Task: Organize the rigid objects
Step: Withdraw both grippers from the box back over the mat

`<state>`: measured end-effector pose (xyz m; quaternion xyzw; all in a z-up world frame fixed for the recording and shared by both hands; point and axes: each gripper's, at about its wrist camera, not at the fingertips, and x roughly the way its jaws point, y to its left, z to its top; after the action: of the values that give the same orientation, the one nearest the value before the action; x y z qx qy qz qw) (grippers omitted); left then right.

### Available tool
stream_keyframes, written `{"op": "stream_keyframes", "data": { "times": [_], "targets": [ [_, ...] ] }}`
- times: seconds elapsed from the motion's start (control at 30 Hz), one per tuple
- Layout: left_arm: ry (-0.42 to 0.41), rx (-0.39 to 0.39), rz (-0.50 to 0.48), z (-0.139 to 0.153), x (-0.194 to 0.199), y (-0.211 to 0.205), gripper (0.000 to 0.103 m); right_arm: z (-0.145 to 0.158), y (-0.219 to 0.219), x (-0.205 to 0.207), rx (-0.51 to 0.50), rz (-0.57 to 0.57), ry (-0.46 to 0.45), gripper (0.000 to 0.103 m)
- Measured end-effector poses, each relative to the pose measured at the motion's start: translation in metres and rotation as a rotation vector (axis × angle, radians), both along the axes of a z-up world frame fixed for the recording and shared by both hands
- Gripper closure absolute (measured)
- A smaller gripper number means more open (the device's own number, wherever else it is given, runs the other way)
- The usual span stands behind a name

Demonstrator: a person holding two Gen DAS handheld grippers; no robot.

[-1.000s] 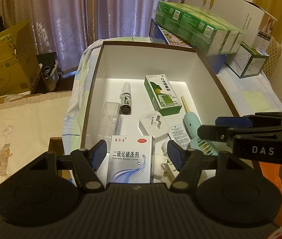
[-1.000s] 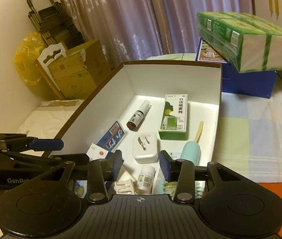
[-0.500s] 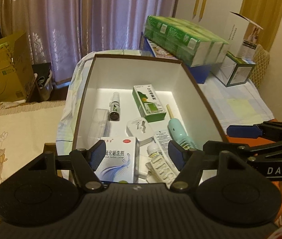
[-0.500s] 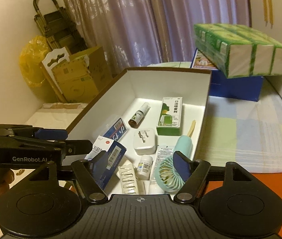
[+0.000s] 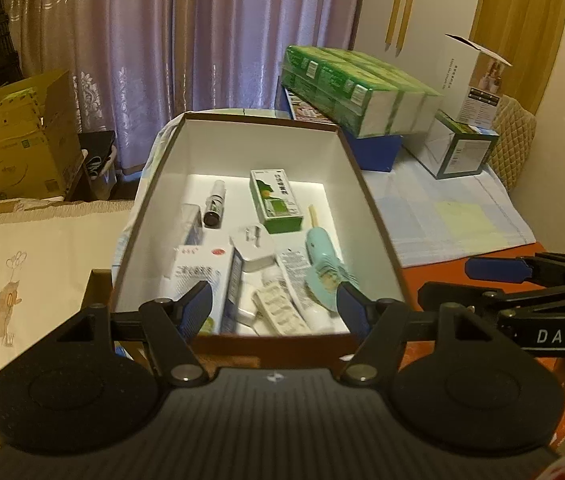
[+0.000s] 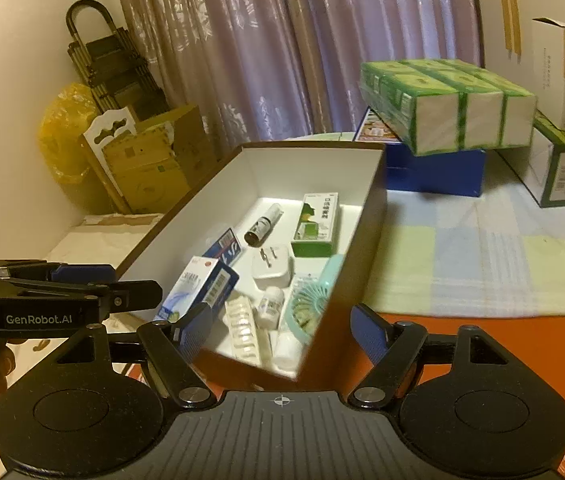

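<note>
Here, checked tablecloth [image 6: 482, 256] (curtains [image 6: 282, 60] behind)

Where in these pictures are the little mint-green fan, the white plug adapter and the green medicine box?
mint-green fan [image 6: 308, 304], right wrist view, on its round grille.
white plug adapter [image 5: 253, 246], left wrist view, on its top face.
green medicine box [image 5: 275, 199], left wrist view, on its printed lid.

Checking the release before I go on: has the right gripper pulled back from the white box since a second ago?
Yes. The right gripper has backed out toward the white box's near end, jaws just opened and empty; the mint fan lies inside.
</note>
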<state>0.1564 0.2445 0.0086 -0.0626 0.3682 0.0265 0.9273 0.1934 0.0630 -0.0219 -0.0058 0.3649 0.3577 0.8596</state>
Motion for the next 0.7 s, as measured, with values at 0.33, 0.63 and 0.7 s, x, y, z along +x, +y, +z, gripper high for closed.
{"op": "stream_keyframes", "data": {
  "times": [0.33, 0.63, 0.7],
  "targets": [
    [-0.024, 0.025, 0.026, 0.007, -0.040, -0.060, 0.038, 0.006, -0.066, -0.027, 0.006, 0.000, 0.002, 0.029],
    [-0.038, 0.038, 0.023, 0.008, -0.081, -0.114, 0.033, 0.005, -0.129, -0.056, -0.002, -0.035, 0.011, 0.028],
    [-0.048, 0.042, 0.017, 0.009, -0.091, -0.126, 0.031, 0.005, -0.143, -0.062, -0.003, -0.042, 0.010, 0.028]
  ]
}}
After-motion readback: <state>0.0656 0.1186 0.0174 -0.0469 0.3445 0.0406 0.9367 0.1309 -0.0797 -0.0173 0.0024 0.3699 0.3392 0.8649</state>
